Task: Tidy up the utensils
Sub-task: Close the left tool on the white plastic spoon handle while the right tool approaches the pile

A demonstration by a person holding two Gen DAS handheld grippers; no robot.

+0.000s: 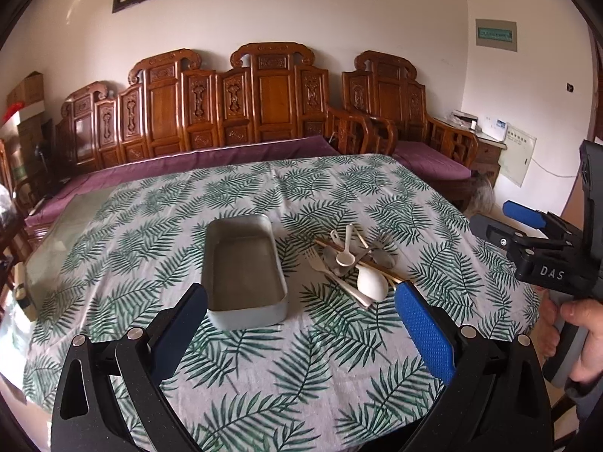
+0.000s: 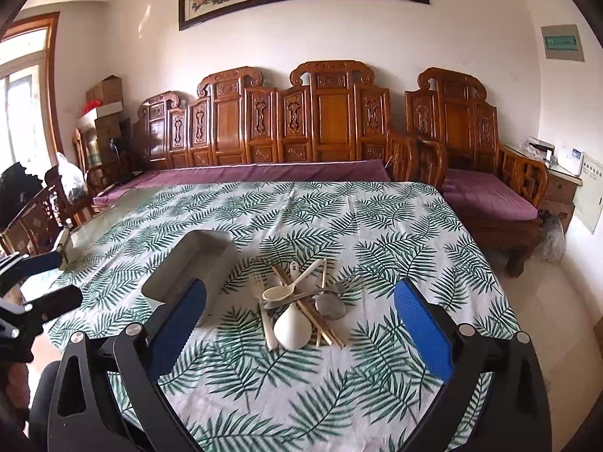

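Presently: utensil pile (image 2: 301, 301) lies dead ahead of right gripper (image 2: 301, 324) — nearer than left gripper (image 1: 301, 312); handles point mostly away; tin tray (image 1: 245, 275) alongside; both jaws spread, empty.

A rectangular grey metal tin (image 1: 244, 271) sits on the leaf-print tablecloth (image 1: 264, 369); right of it, seemingly tangled, lies a utensil pile (image 1: 356, 265).

Table under a fern-print cloth

The table (image 1: 60, 233) wears a cloth (image 1: 264, 369) printed with green fronds; bare glass shows at its far left edge. On the cloth sits a grey tray (image 1: 245, 263), and just to its right a pile of utensils (image 1: 354, 263), apart from it.
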